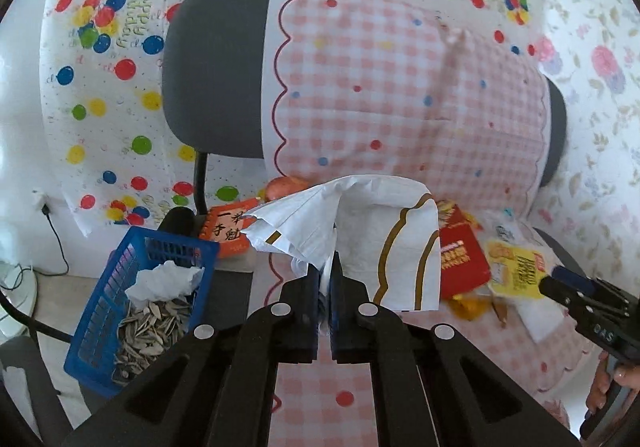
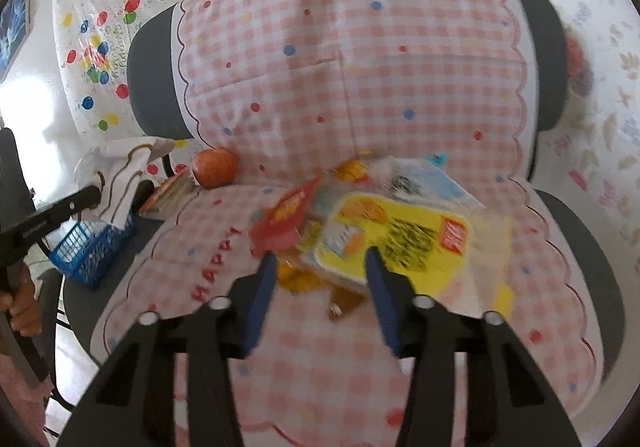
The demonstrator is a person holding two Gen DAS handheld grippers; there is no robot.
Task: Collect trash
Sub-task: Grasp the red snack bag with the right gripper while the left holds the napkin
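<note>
Pinched shut on a white wrapper [image 1: 384,243], the left gripper [image 1: 327,271] holds it up just right of the blue basket [image 1: 120,295] of trash, while the right gripper [image 2: 320,267], jaws spread and empty, points at the yellow packet [image 2: 400,235] lying flat just ahead on the chair's checked cloth [image 2: 320,359]

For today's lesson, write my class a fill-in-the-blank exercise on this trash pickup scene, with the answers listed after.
1. The left gripper is shut on a white ____ with gold stripes.
2. The blue basket holds crumpled paper and sunflower seed ____.
3. The right gripper is open in front of a ____ wrapper.
4. The round fruit on the chair is ____ in colour.

Answers: bag; shells; yellow; orange
</note>
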